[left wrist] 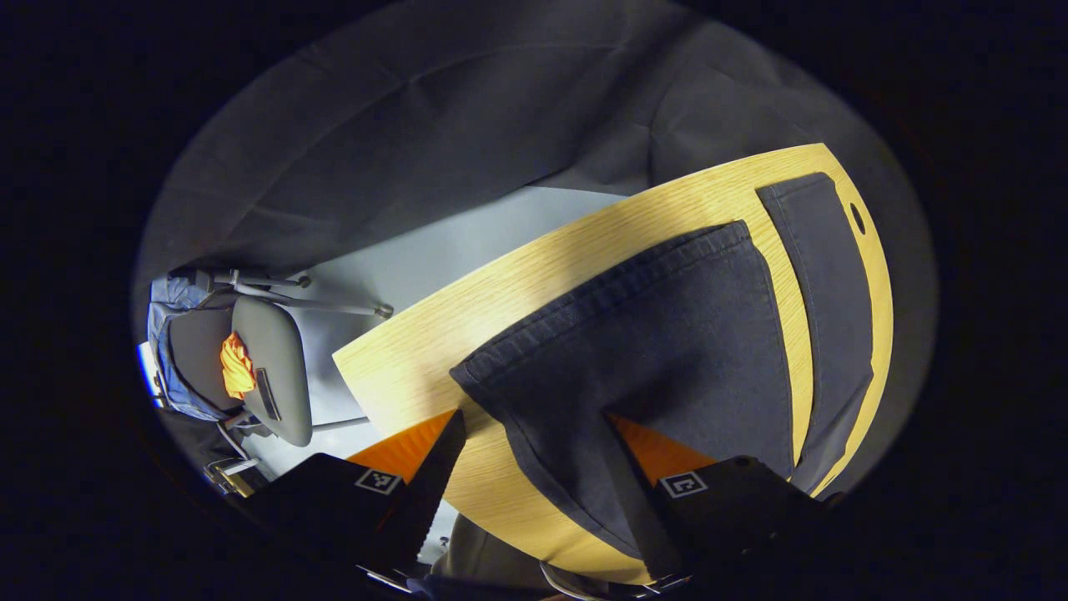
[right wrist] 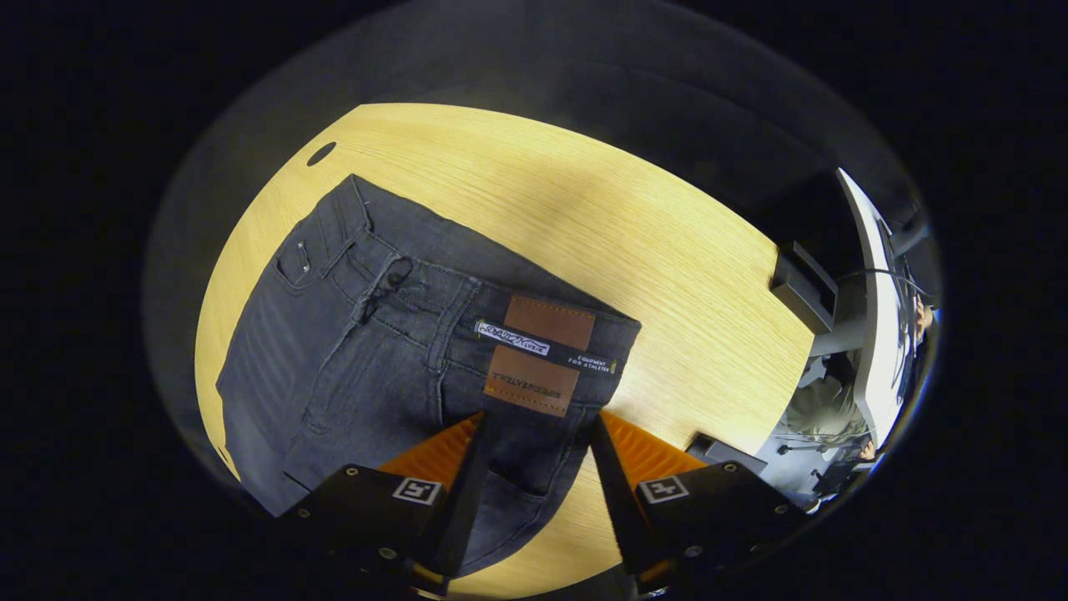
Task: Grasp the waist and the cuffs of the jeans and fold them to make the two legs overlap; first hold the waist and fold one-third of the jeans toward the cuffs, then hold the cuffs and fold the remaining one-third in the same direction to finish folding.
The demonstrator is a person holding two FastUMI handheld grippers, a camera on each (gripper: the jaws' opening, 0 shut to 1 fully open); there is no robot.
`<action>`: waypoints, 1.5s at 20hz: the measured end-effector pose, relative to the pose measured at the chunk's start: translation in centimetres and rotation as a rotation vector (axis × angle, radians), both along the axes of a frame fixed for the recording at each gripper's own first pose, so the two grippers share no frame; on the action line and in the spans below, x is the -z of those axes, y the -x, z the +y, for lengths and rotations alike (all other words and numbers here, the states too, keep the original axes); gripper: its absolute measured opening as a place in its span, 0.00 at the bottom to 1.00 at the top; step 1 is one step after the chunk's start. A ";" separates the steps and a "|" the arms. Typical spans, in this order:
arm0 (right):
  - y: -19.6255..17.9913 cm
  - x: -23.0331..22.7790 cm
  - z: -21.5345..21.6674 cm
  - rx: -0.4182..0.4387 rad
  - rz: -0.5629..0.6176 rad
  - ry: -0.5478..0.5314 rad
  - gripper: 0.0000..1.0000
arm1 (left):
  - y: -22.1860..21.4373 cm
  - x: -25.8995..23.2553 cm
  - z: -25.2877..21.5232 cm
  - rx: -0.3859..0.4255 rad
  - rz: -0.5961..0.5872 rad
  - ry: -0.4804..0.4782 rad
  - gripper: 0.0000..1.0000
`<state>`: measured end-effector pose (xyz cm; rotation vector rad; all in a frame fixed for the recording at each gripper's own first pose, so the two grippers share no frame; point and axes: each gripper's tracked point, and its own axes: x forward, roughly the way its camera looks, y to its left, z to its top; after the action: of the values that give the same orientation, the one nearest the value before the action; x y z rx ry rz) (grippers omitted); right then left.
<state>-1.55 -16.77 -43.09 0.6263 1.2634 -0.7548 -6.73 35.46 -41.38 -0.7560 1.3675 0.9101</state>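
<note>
Directly ahead of my right gripper (right wrist: 534,467), dark denim jeans (right wrist: 375,334) lie flat on the wooden table (right wrist: 667,250), the leather-patched waistband (right wrist: 542,355) just beyond my spread fingers. My left gripper (left wrist: 534,467), also spread, hovers over the hemmed cuff (left wrist: 617,284). Denim looks heavy, limp and grippy, so I judge thick seams at waistband and hem the surest holds. Beyond the table's edge stands a grey chair (left wrist: 267,367).

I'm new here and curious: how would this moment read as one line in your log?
stage: first grasp | left gripper: open at cuff | right gripper: open at waist | jeans: flat on table, unfolded
</note>
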 end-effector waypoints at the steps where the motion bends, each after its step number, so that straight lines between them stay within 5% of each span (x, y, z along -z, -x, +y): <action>1: 0.1 0.2 -0.2 0.015 0.006 0.015 0.60 | -0.2 0.0 0.0 0.005 -0.011 -0.012 0.96; 3: 0.0 0.1 -0.1 -0.017 0.009 0.017 0.39 | -1.0 0.0 0.0 0.064 -0.038 -0.042 0.86; 5: -0.2 0.0 0.4 -0.068 -0.004 -0.005 0.34 | -2.7 0.0 -0.1 0.120 -0.074 -0.077 0.36; 6: -0.2 -0.1 0.3 -0.078 -0.019 -0.015 0.39 | -2.4 -0.2 -0.5 0.135 -0.074 -0.090 0.11; 7: -0.8 -0.7 0.2 -0.030 -0.055 -0.047 0.39 | -2.6 -0.1 -0.4 0.153 -0.086 -0.095 0.11; 8: -0.7 -0.3 0.7 0.026 -0.090 -0.077 0.10 | -2.6 -0.1 -0.5 0.176 -0.095 -0.098 0.10; 10: -0.6 -0.1 0.7 0.059 -0.132 -0.130 0.10 | -3.0 -0.1 -0.7 0.189 -0.149 -0.088 0.10; 11: -0.5 -0.2 1.0 0.055 -0.152 -0.161 0.10 | -3.4 0.1 -0.8 0.180 -0.161 -0.070 0.01; 15: -1.4 -2.2 1.2 0.156 -0.303 -0.249 0.10 | -4.2 -0.8 -1.0 0.125 -0.275 -0.054 0.01; 19: -2.2 -4.7 1.0 0.169 -0.415 -0.263 0.10 | -6.2 -4.4 -0.9 0.099 -0.434 -0.065 0.01; 30: -5.3 -10.9 2.1 0.135 -0.436 -0.221 0.10 | -14.5 -12.3 -0.2 0.249 -0.648 -0.147 0.01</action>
<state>3.75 -14.69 -32.23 1.0050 0.9124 -0.5510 7.73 35.22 -29.05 -0.6697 0.7882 0.4950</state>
